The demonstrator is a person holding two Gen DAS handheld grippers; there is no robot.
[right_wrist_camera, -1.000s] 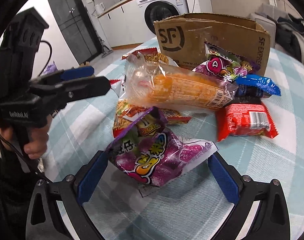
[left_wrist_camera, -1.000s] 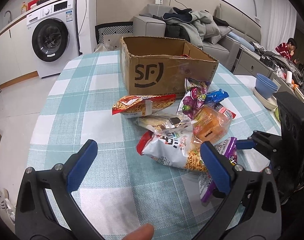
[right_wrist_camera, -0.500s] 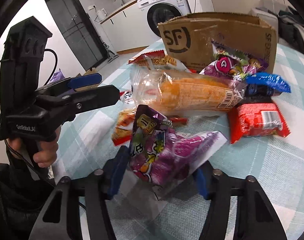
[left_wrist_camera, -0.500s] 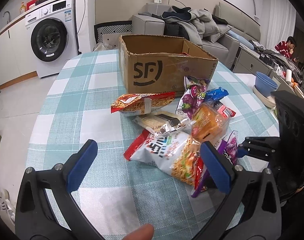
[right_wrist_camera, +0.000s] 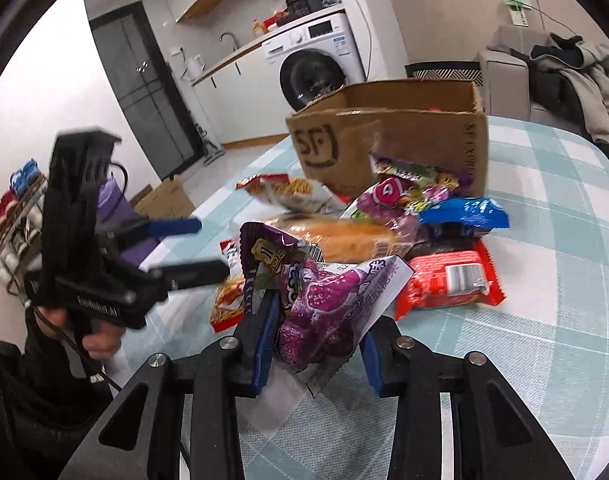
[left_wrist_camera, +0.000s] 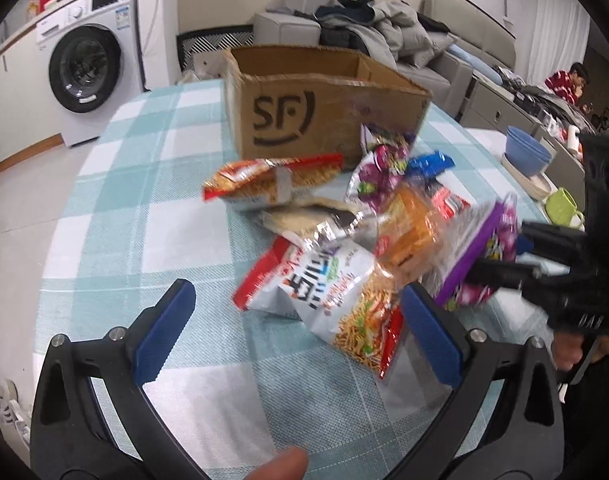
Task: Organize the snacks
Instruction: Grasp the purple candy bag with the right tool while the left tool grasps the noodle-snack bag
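the purple snack bag [right_wrist_camera: 324, 304] is pinched between the blue pads of the right gripper [right_wrist_camera: 316, 336], whose jaws are clamped nearly together on it; the bag sits tilted, its top corner up, at the near edge of the snack pile. in the left wrist view the same bag [left_wrist_camera: 480, 256] shows blurred at the right of the pile. just beyond it lie a clear-wrapped orange bread pack [right_wrist_camera: 344, 240], a red packet [right_wrist_camera: 448, 280] to the right, a blue packet [right_wrist_camera: 464, 212] and a purple-and-green candy bag [right_wrist_camera: 404, 192]. a white-and-red noodle snack bag [left_wrist_camera: 328, 292] lies nearest the left gripper [left_wrist_camera: 296, 332], whose jaws stand wide apart with nothing between them, above the checked tablecloth [left_wrist_camera: 144, 220]. farther off stands an open cardboard box [left_wrist_camera: 324, 104], a red-orange snack bag [left_wrist_camera: 272, 184] before it. a washing machine [left_wrist_camera: 88, 64] stands far left.
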